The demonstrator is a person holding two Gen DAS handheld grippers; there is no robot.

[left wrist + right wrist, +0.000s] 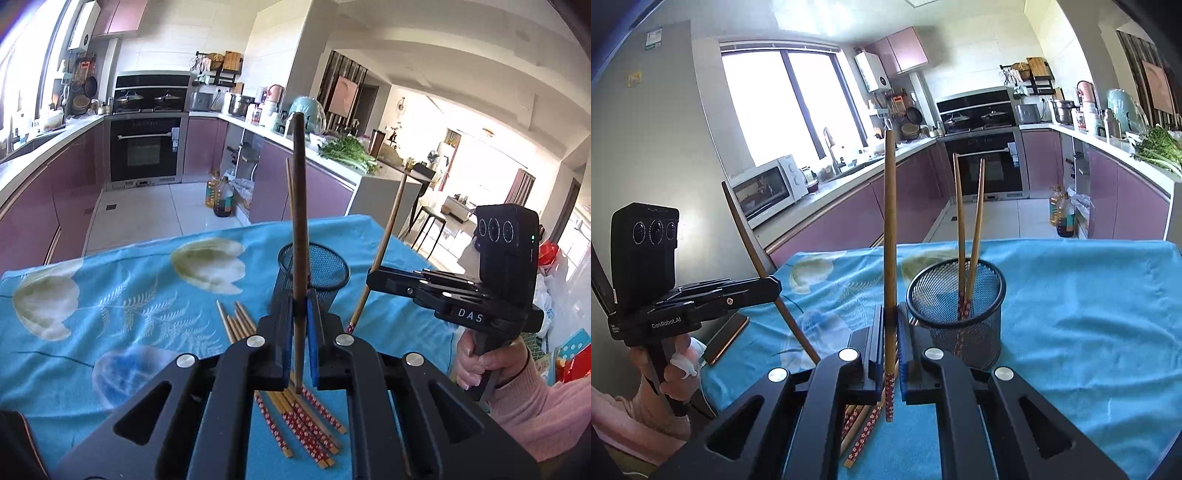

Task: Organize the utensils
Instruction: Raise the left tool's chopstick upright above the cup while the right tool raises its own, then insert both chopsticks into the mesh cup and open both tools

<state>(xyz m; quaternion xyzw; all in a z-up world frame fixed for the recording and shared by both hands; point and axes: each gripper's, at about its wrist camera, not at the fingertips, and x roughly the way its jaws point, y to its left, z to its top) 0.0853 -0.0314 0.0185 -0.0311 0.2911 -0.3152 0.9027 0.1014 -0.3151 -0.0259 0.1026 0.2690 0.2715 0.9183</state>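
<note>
A blue floral cloth covered the table, apparently as the sorting surface. The mesh holder stood upright on it, already containing two chopsticks. Each gripper, left and right, pinched one chopstick upright, probably for dropping in; the loose chopsticks lay beneath.

A home kitchen: built-in oven, stovetop pots, microwave, mauve cabinets.
</note>
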